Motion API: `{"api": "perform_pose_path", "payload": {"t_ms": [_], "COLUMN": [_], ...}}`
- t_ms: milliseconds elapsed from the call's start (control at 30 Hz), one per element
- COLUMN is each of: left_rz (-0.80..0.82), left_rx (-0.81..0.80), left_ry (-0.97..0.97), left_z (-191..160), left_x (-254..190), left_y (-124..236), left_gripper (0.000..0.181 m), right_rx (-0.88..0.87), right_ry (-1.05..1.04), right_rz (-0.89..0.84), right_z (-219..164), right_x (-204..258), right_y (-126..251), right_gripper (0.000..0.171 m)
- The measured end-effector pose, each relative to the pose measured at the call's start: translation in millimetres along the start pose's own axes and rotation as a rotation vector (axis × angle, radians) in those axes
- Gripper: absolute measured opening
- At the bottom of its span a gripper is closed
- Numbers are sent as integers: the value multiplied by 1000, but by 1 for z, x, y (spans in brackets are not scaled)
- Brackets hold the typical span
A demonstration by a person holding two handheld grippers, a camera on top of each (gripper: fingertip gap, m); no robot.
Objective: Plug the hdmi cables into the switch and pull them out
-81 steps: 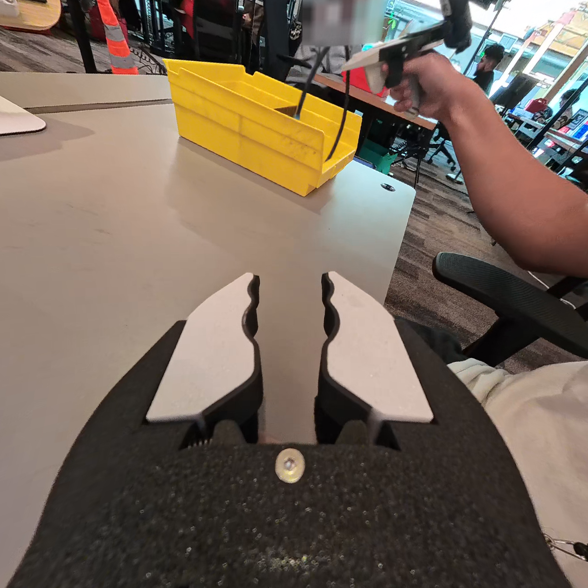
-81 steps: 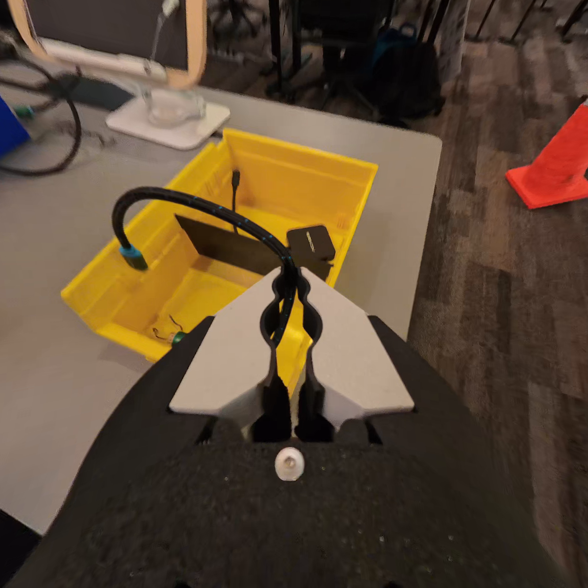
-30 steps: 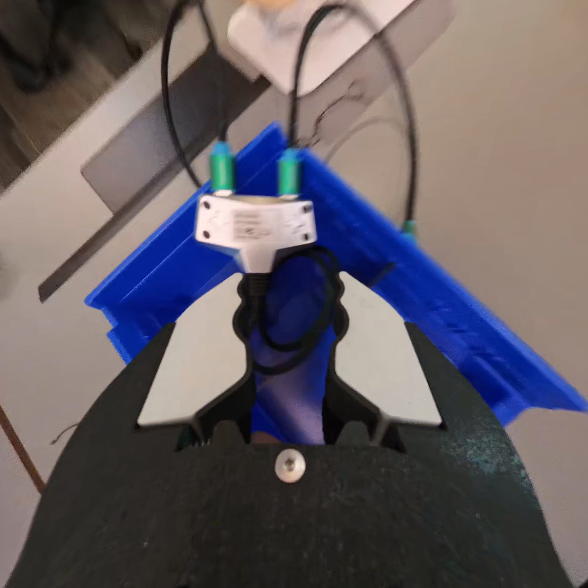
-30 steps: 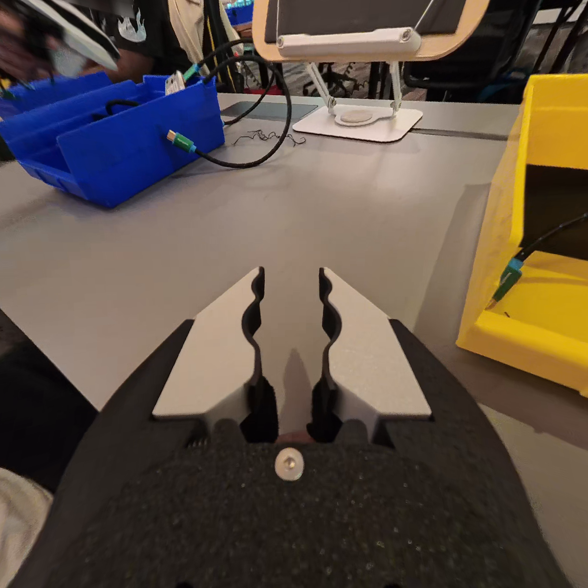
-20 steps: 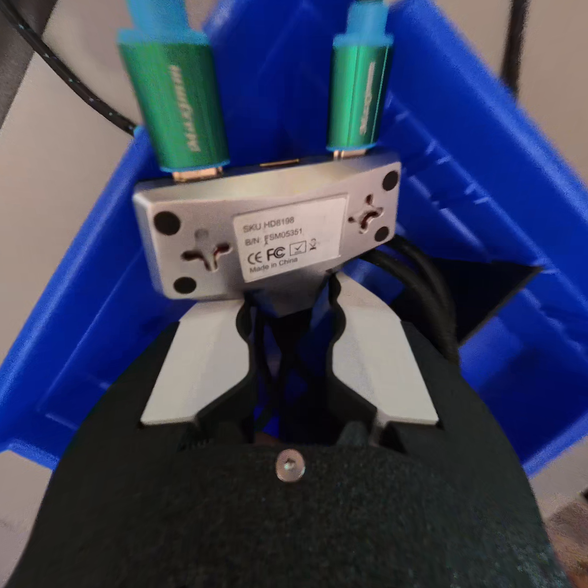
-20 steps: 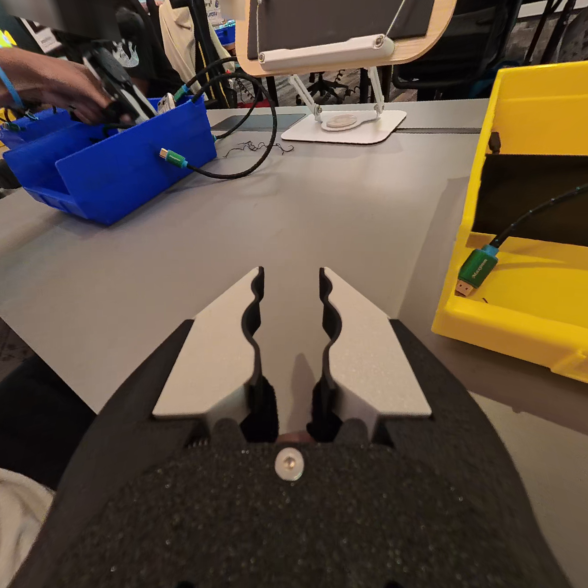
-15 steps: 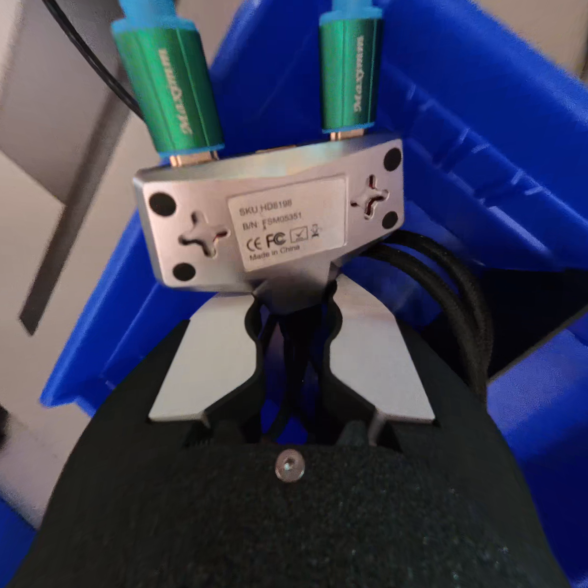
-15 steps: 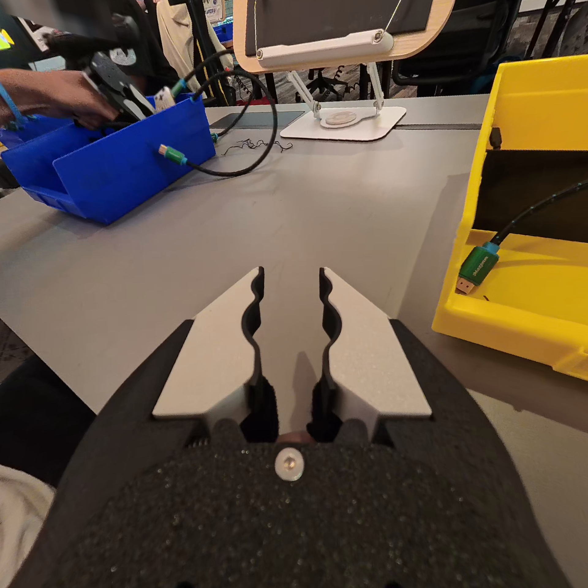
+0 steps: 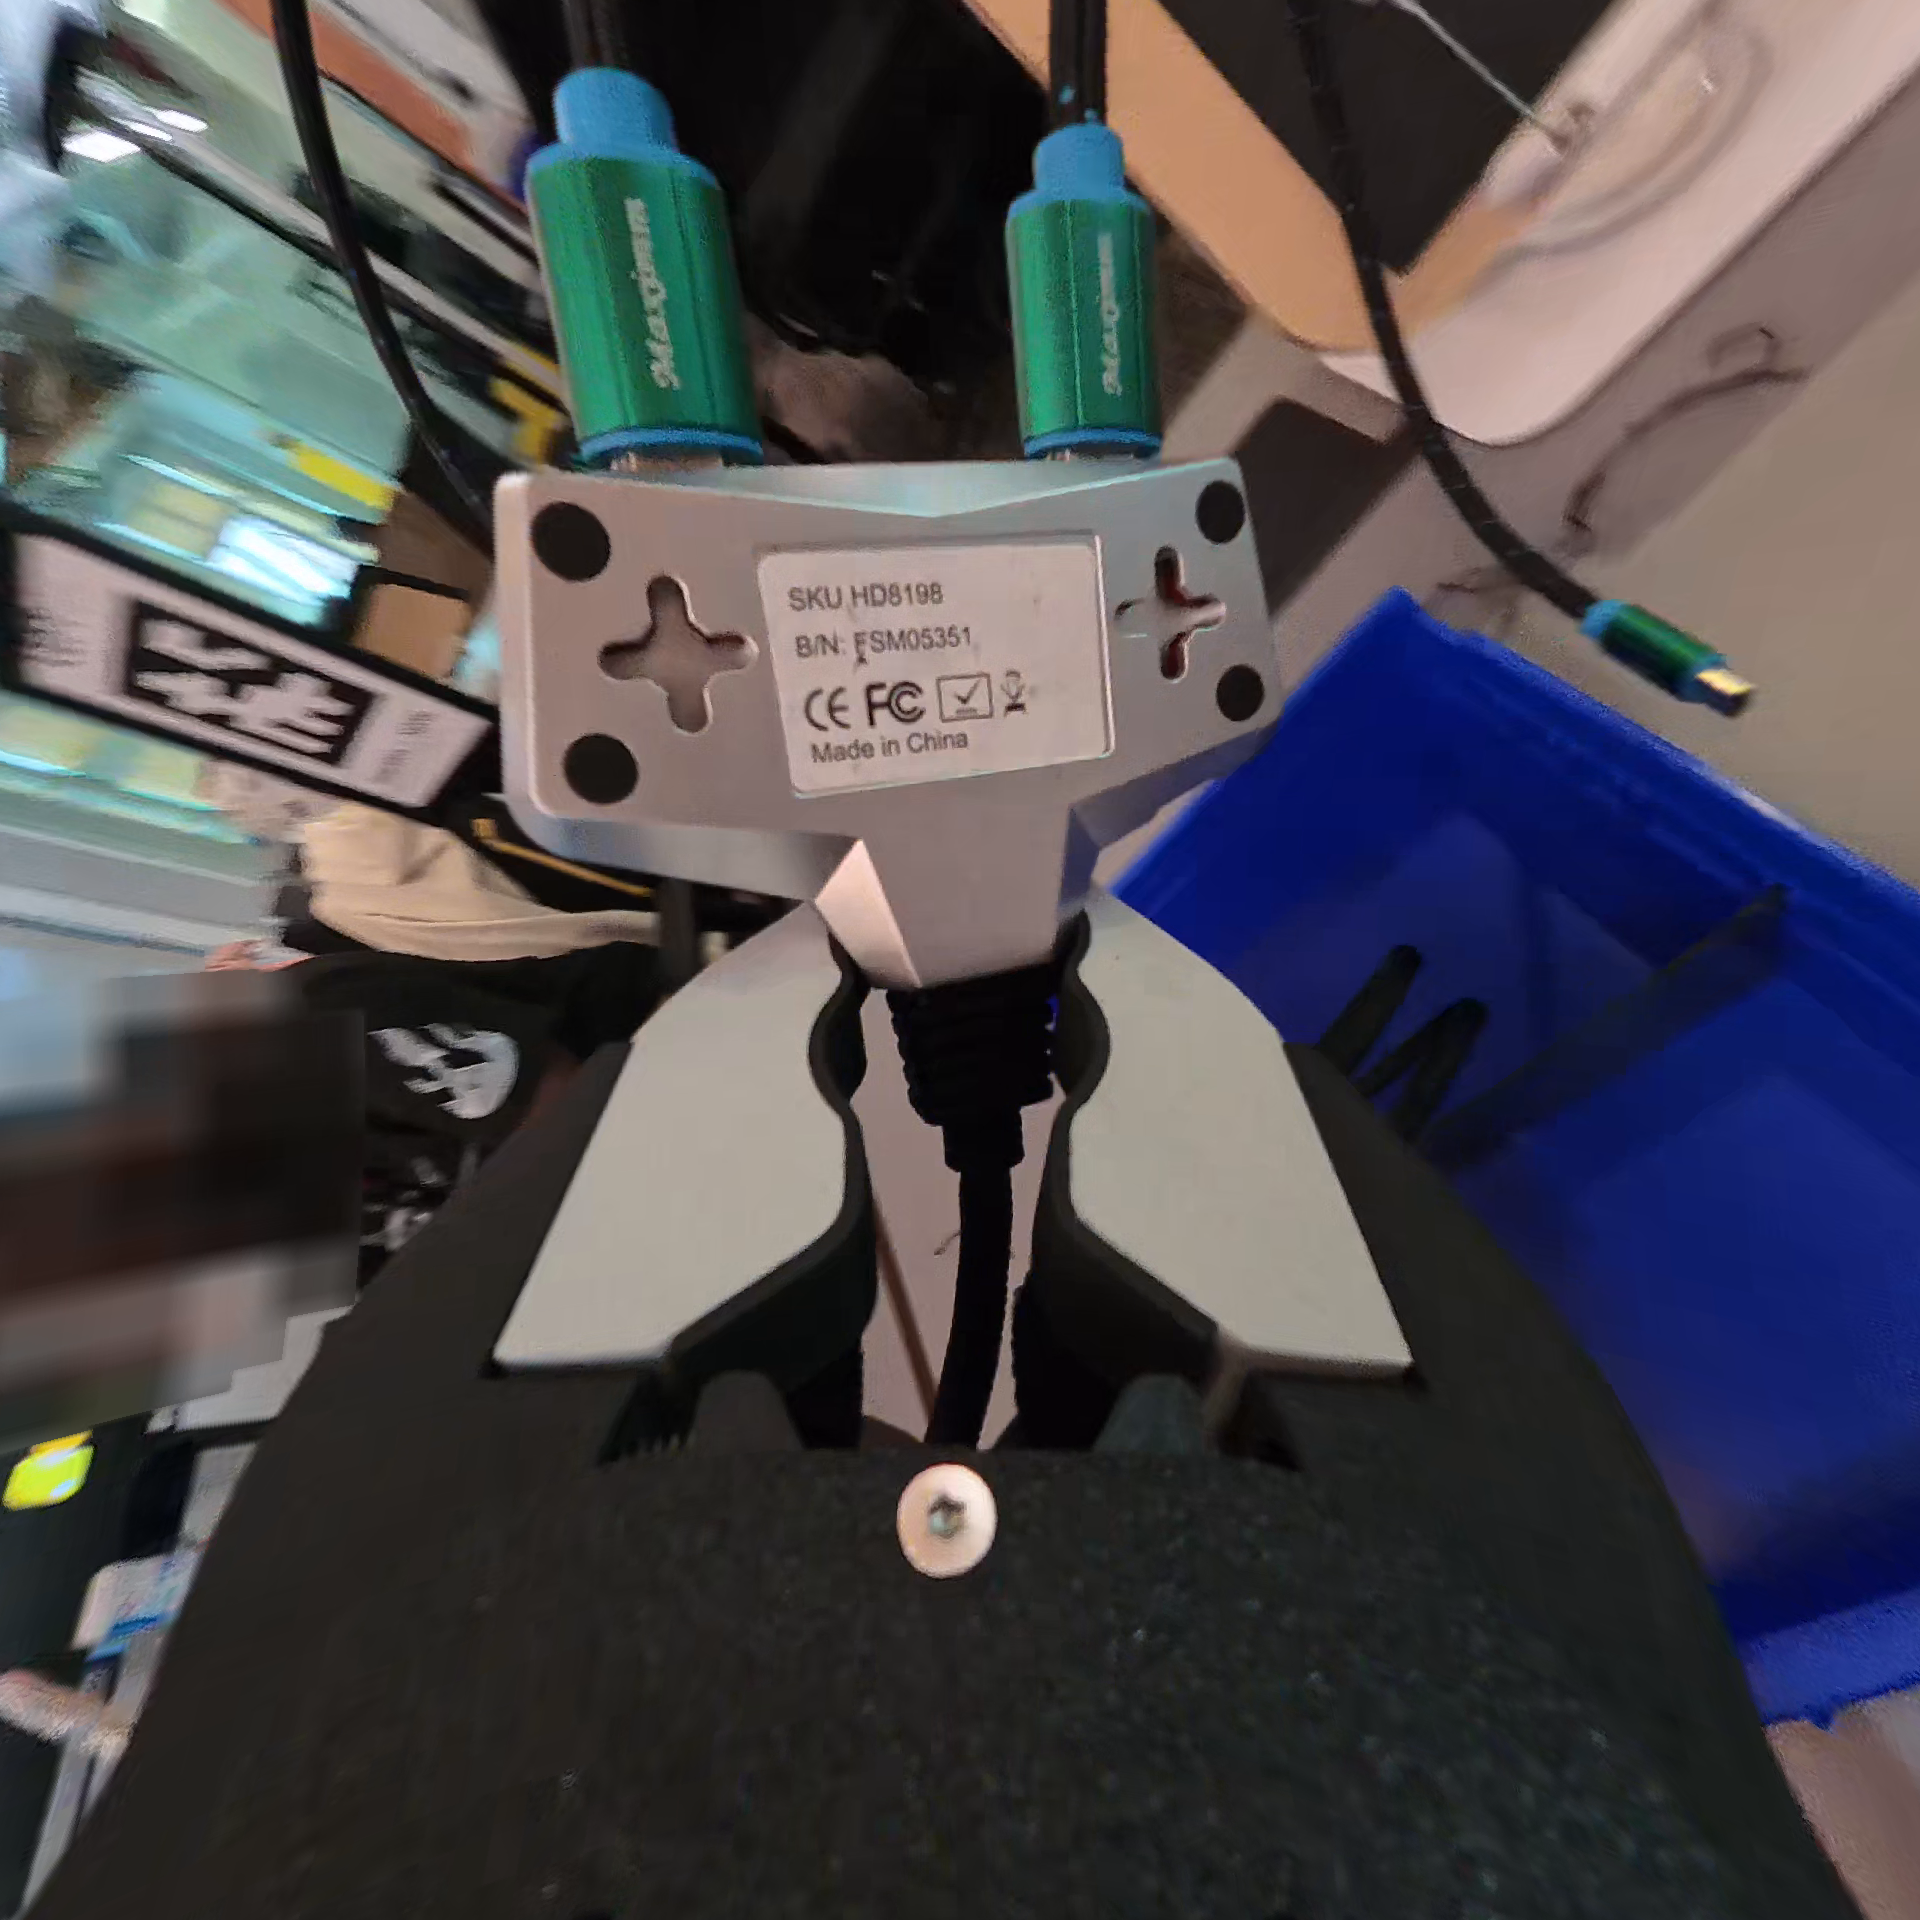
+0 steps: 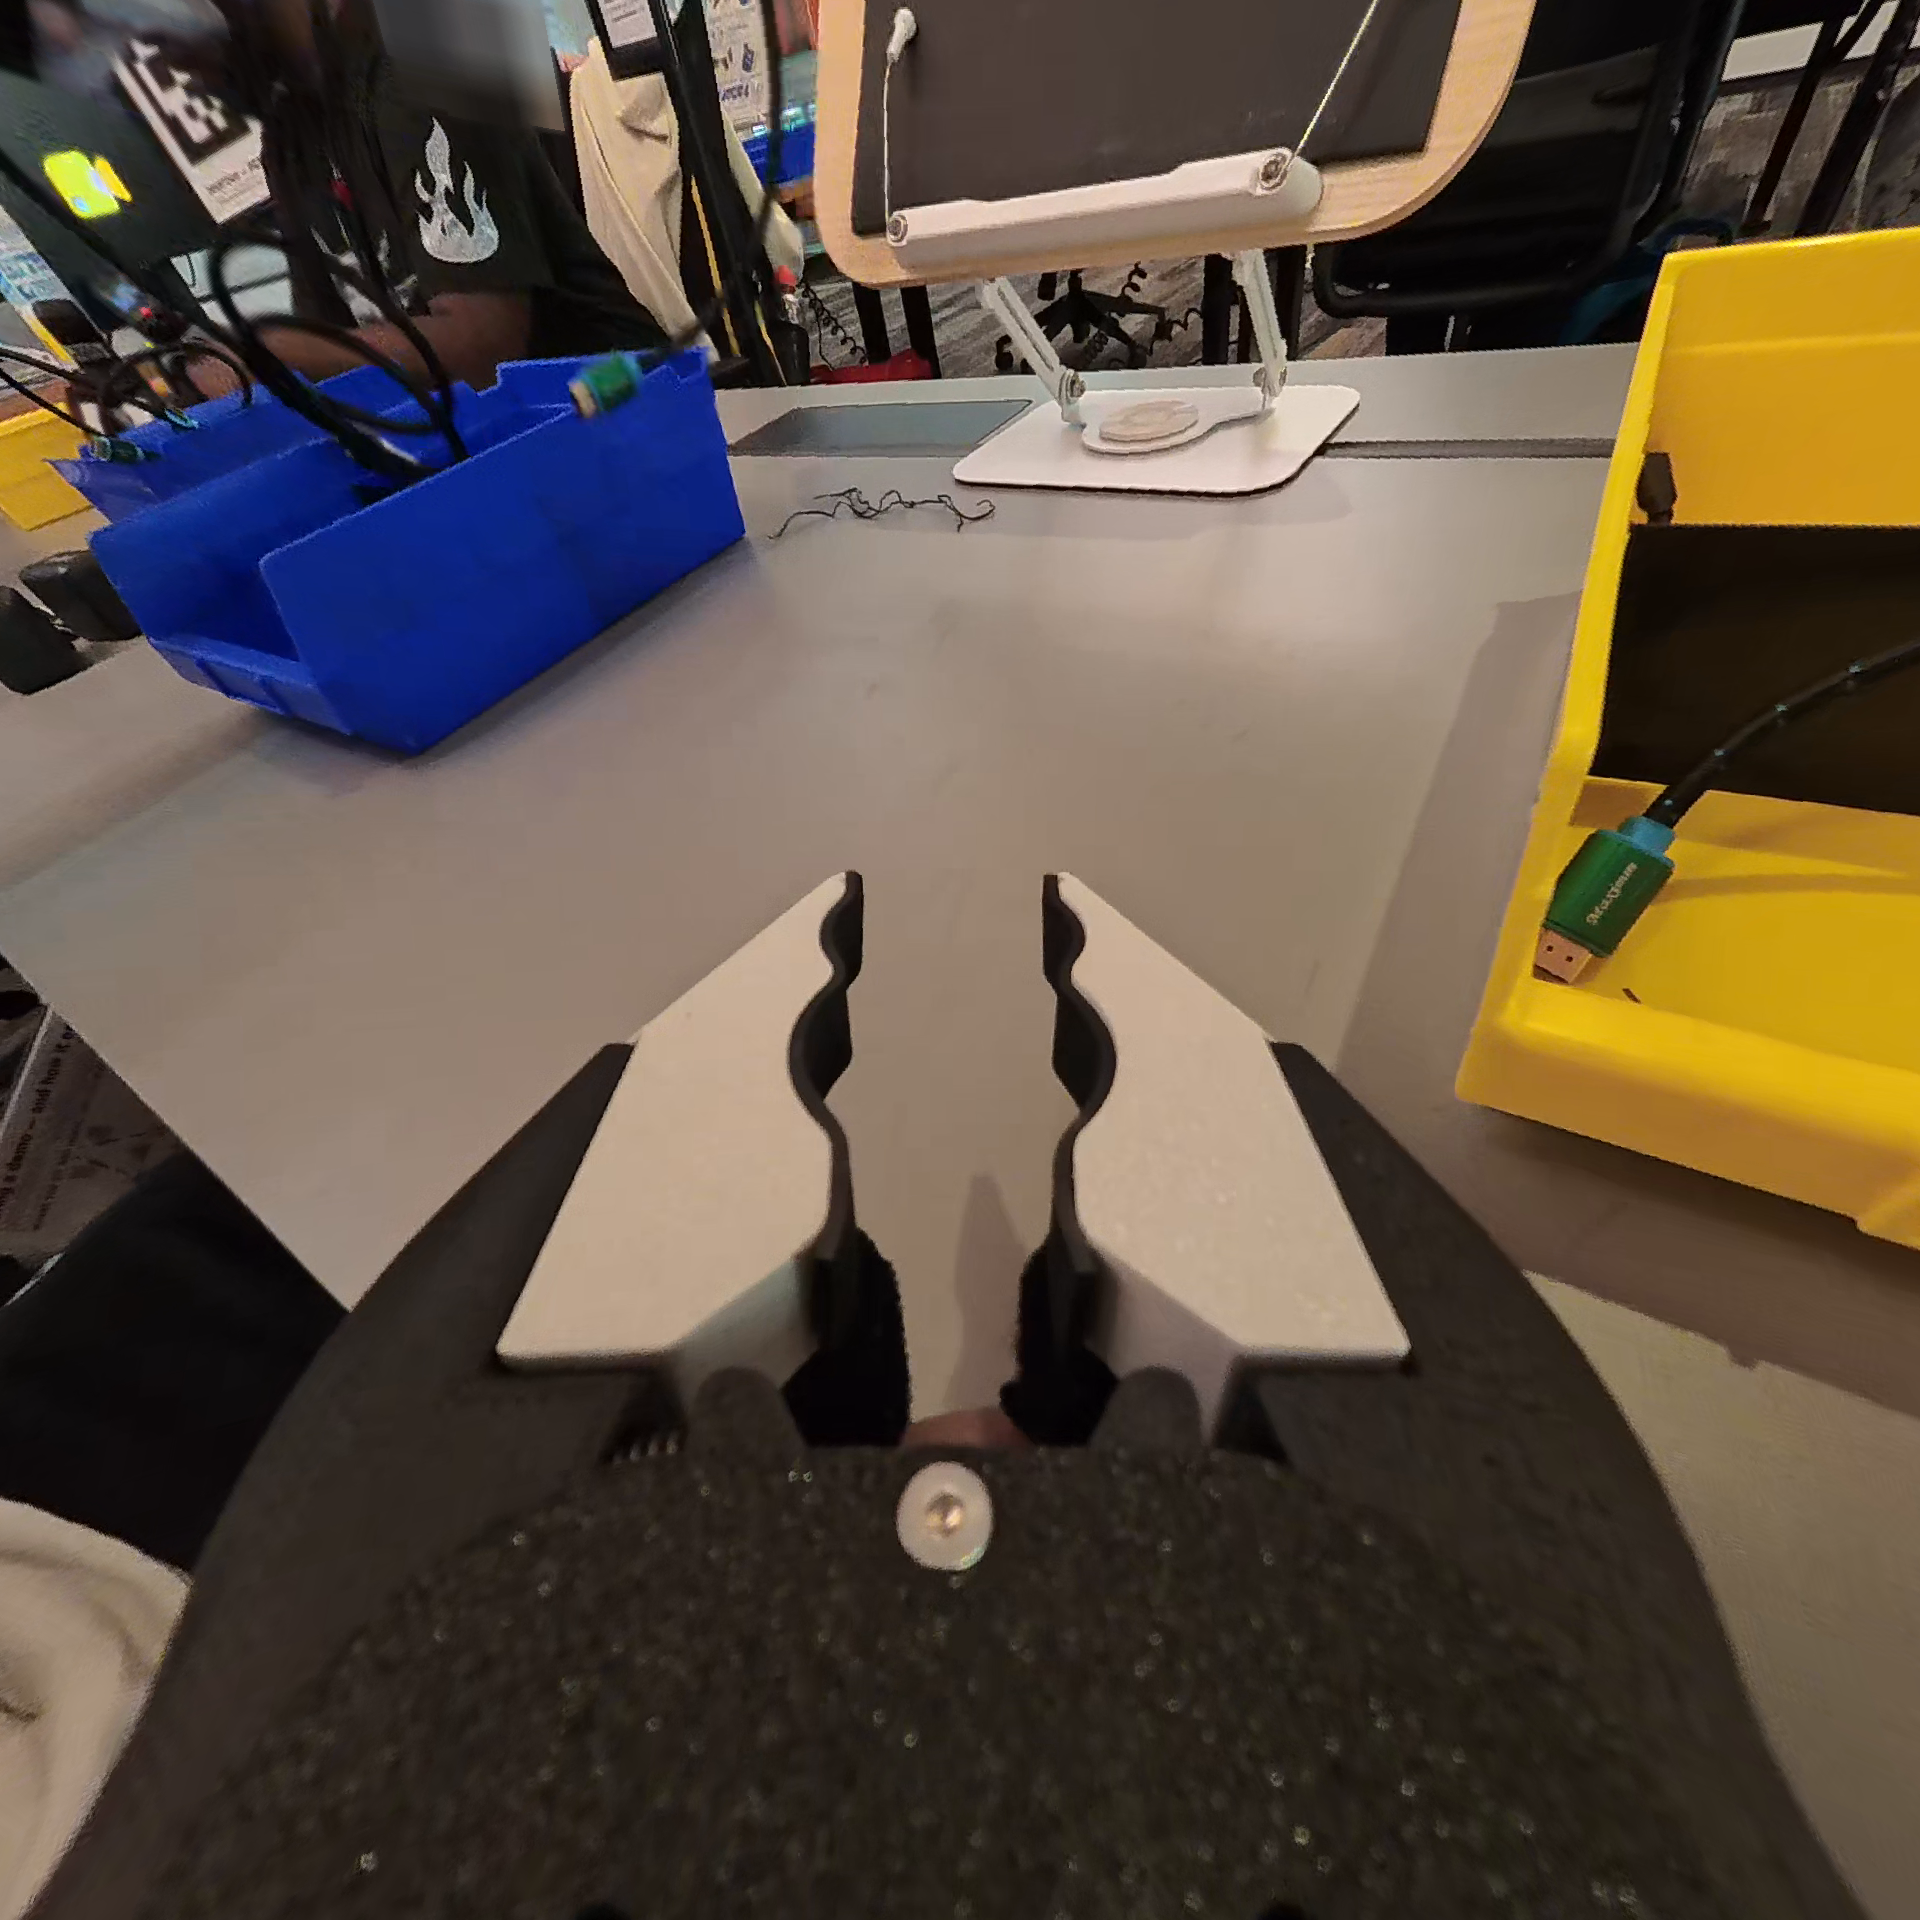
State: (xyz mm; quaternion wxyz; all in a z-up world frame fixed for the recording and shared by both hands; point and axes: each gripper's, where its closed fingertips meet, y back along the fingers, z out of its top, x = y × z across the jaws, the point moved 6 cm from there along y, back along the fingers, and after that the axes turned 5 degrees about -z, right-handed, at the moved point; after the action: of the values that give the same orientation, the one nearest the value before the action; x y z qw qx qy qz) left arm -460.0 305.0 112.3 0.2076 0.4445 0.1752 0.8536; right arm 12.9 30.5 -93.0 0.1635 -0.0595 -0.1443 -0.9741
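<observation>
My left gripper (image 9: 961,935) is shut on the tapered neck of the silver HDMI switch (image 9: 883,665), where its black braided cable (image 9: 977,1226) leaves it. The switch is held up above the blue bin (image 9: 1558,1091), underside and label facing me. Two green HDMI plugs (image 9: 644,301) (image 9: 1086,312) sit in its far ports. A loose green plug (image 9: 1652,655) hangs at the right. My right gripper (image 10: 951,883) is open and empty, low over the grey table (image 10: 1039,707). Another green HDMI plug (image 10: 1605,894) lies in the yellow bin (image 10: 1766,1101).
The blue bin (image 10: 416,582) stands at the table's far left with black cables rising from it. A white tablet stand (image 10: 1153,436) stands at the back and a loose black thread (image 10: 883,509) lies before it. A person in dark clothes sits behind the blue bin. Left tips to right tips: about 55 cm.
My left gripper went to the blue bin, closed on the switch and lifted it up with both cables plugged in. My right gripper let its cable go in the yellow bin and now holds still.
</observation>
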Motion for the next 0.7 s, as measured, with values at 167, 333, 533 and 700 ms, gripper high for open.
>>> {"api": "perform_pose_path", "payload": {"t_ms": [167, 333, 533, 700], "left_rz": [243, 404, 404, 255], "left_rx": [-205, -452, -695, -810], "left_ry": [38, 11, 1, 74], "left_z": [42, 106, 172, 214], "left_x": [19, -12, -106, -177], "left_y": [72, 111, 104, 98], "left_gripper": [33, 33, 32, 32], "right_rx": [-5, -49, -184, -389], "right_ry": [16, 24, 47, 143], "right_rz": [40, 147, 318, 343], "right_z": [0, 13, 75, 166], "right_x": [7, 26, 53, 73], "right_y": [-2, -8, -10, 0], "right_gripper": [34, 35, 38, 43]}}
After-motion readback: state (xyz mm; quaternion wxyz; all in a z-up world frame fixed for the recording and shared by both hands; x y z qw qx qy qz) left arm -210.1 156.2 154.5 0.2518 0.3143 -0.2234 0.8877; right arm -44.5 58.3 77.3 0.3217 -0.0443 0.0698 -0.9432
